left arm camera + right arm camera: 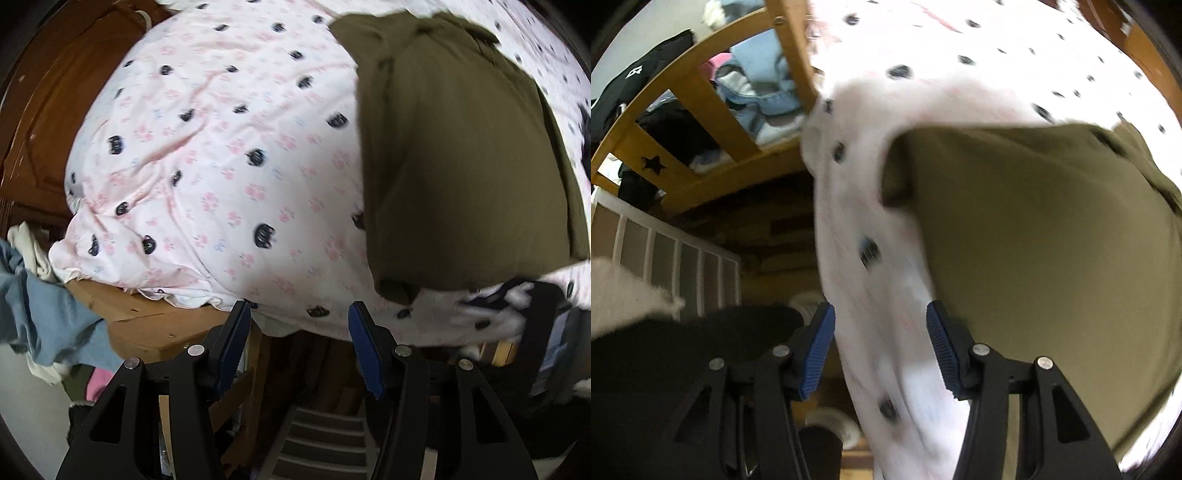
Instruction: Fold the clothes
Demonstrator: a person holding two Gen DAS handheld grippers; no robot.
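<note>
A folded olive-green garment (pixel 461 166) lies on a pink-and-white sheet (pixel 221 147) printed with dark cat faces. My left gripper (pixel 300 317) hovers open over the sheet's near edge, left of the garment's near corner, with nothing between its blue pads (pixel 236 343). In the right wrist view the olive garment (pixel 1052 240) fills the right side. My right gripper (pixel 880 314) is open above the sheet's hanging edge (pixel 871 221), just left of the garment, and its pads press on nothing. This view is blurred by motion.
A brown wooden headboard (pixel 55 92) stands at the left. Blue and white clothes (pixel 48 314) are heaped by the bed frame (pixel 147 321). A wooden rail with a star cut-out (pixel 701 177) holds back more clothes (pixel 764 85). A blurred black shape (pixel 539 325) sits at the sheet's right edge.
</note>
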